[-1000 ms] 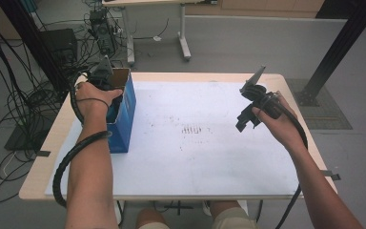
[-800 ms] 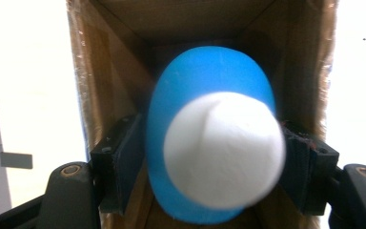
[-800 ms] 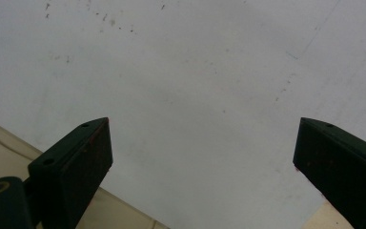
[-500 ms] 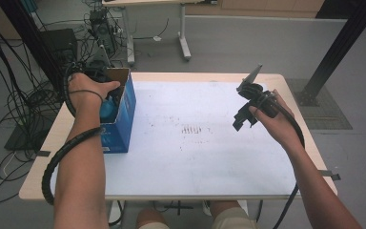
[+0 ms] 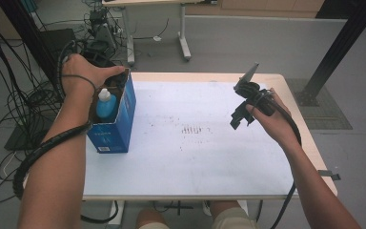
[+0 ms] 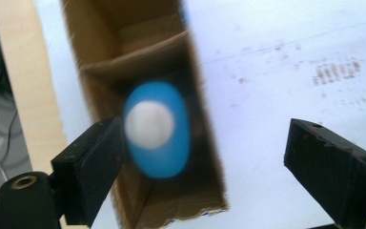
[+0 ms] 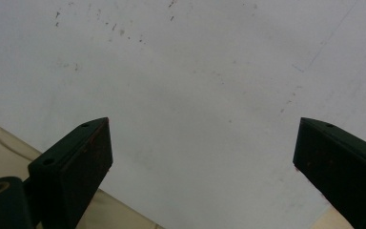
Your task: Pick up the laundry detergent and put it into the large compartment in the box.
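Over at the table's left edge, I have my left gripper (image 6: pixel 200 157) spread wide above the open blue cardboard box (image 5: pixel 119 119), where the blue plastic bottle with a white cap (image 6: pixel 156 126) stands upright, ungrasped. I judge the pick barely begun: descent and closing remain. Box walls crowd the jaws. Across the bare white tabletop (image 5: pixel 195 157), my right gripper (image 7: pixel 202 157) hangs spread, empty, well apart.

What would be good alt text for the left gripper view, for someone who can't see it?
Seen from above, a blurred blue bottle with a white cap stands inside an open cardboard box, between the wide-open black jaws of the left hand-held gripper. The box sits on a white table surface marked with faint dark smudges.
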Available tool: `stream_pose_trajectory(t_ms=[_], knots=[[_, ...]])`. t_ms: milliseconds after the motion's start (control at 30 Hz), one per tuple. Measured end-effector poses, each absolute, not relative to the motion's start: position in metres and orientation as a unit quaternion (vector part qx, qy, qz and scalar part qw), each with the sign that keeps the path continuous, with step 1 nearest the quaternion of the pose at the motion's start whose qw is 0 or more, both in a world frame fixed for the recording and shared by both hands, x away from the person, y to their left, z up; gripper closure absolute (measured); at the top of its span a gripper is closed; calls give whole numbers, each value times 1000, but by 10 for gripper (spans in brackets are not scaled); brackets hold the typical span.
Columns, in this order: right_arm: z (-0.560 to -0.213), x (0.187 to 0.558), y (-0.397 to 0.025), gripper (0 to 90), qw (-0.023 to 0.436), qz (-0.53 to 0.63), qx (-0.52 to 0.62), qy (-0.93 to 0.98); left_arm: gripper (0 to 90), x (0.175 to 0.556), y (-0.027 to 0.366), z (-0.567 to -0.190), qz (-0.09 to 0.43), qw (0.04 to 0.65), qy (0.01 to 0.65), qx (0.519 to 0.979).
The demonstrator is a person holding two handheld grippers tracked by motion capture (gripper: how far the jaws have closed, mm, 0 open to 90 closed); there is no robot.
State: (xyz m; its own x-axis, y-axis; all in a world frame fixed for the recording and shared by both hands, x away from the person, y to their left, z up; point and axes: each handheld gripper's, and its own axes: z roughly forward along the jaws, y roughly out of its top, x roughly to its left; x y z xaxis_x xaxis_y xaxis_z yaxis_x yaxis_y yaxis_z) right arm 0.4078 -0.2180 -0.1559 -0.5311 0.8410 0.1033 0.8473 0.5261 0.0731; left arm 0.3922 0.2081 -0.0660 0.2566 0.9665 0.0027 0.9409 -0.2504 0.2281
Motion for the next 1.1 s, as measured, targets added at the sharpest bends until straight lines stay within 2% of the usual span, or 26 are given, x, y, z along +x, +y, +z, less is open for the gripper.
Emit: stream_pose_trajectory(t_ms=[267, 633, 1100], knots=[[-155, 414, -222, 61, 27, -55, -489, -870, 102, 392, 168, -60, 78, 82, 520, 846], [-151, 417, -230, 61, 18, -52, -506, -861, 73, 393, 107, -54, 73, 63, 414, 905], [-147, 418, -243, 61, 13, -53, -528, -848, 63, 391, 56, -56, 67, 46, 305, 949]])
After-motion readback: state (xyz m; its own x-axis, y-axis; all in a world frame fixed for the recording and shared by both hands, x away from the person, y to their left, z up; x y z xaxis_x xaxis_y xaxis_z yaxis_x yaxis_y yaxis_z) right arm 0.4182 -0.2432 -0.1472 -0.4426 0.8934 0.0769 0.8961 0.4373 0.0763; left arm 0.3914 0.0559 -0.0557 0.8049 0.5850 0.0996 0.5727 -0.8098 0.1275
